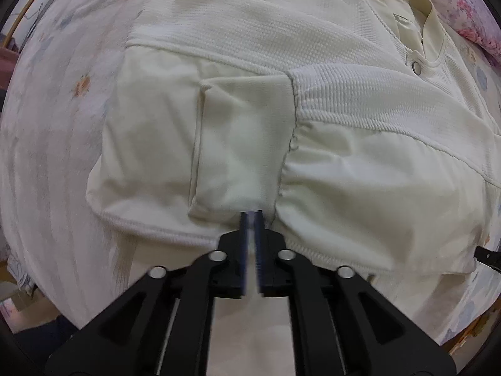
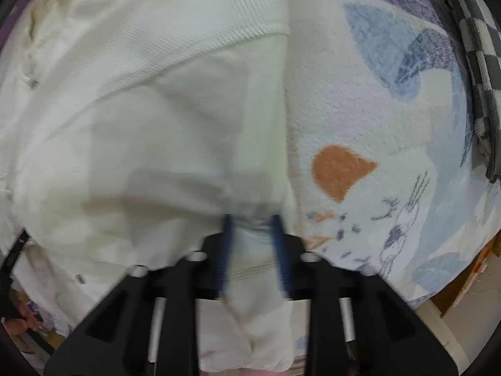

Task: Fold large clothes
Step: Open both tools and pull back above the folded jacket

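The left gripper (image 1: 251, 214) sits at 6 o'clock in the left wrist view and points down at the bed. Its two blue fingers (image 1: 243, 235) stand only a tiny bit apart, with a thin strip of pale light between them. I cannot tell if any cloth is still in that slit. Right past the tips lies the cream jacket (image 1: 281, 100), spread flat on a pale bedsheet with flowers (image 1: 62, 100). A folded sleeve cuff (image 1: 241, 144) lies on top of the jacket, running from the middle down toward 6 o'clock. Only this view shows the collar with a metal snap (image 1: 416, 67) at 2 o'clock, and a pink and purple blanket (image 1: 463, 9) beyond it. It also shows the ribbed hem (image 1: 156, 228) at 7 o'clock.

In the right wrist view, the right gripper (image 2: 252, 219) is at 6 o'clock too. Its blue fingers (image 2: 277, 228) are spread wide and blurry. Cream cloth shows in the gap, but the pads do not press on it. The jacket (image 2: 141, 125) fills the left half, from 7 to 12 o'clock. Its straight side edge runs up the middle. Only this view shows the sheet (image 2: 360, 100) close up, with blue shapes and an orange patch (image 2: 339, 170) at 3 o'clock. A black and white checked cloth (image 2: 479, 62) lies at 2 o'clock.
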Available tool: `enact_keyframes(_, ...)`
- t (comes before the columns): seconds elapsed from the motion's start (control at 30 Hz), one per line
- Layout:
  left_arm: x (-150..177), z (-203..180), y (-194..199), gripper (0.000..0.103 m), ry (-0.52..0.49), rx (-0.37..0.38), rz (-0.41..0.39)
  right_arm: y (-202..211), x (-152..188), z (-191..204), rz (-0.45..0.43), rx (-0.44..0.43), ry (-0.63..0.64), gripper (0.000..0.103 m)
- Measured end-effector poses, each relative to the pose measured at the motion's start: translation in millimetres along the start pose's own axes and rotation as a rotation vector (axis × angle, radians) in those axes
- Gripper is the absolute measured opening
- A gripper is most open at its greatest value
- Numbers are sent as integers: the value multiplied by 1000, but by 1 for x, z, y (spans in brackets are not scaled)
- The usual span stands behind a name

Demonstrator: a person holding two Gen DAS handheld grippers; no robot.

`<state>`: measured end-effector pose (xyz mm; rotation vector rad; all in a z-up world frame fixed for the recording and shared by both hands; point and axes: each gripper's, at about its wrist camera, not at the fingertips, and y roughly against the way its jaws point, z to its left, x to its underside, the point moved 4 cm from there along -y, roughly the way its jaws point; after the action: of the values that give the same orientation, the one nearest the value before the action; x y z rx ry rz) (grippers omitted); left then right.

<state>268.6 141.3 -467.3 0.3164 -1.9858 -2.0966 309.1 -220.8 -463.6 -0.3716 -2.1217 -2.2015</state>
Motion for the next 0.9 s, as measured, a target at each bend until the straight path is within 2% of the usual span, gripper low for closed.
enact_keyframes(0.03,5,2,9,37,7,-8,0,10,1,3,-25,5,5,50)
enact_keyframes(0.07,9,4,16,47,15,-15,-9,19,3,7,-42,6,18,51)
enact_keyframes(0.17,20,8,35,56,30,44,-19,44,10,16,-77,-11,42,65)
enact_keyframes(0.23,25,12,46,56,23,35,-26,62,15,20,-106,-8,54,75)
enact_keyframes(0.3,30,16,61,58,25,58,-36,79,20,26,-126,-16,64,76)
enact_keyframes(0.33,21,20,67,60,29,68,-36,87,22,30,-133,-16,69,81)
enact_keyframes(0.4,24,23,81,60,34,99,-38,102,23,28,-155,-7,80,86)
enact_keyframes(0.57,25,31,104,60,22,144,-35,133,31,47,-184,31,79,90)
enact_keyframes(0.63,29,26,114,60,10,150,-41,130,31,46,-195,31,76,91)
enact_keyframes(0.8,11,30,127,61,-16,163,-47,147,29,59,-216,27,60,93)
enact_keyframes(0.9,1,33,135,65,-16,163,-57,154,20,67,-217,9,53,94)
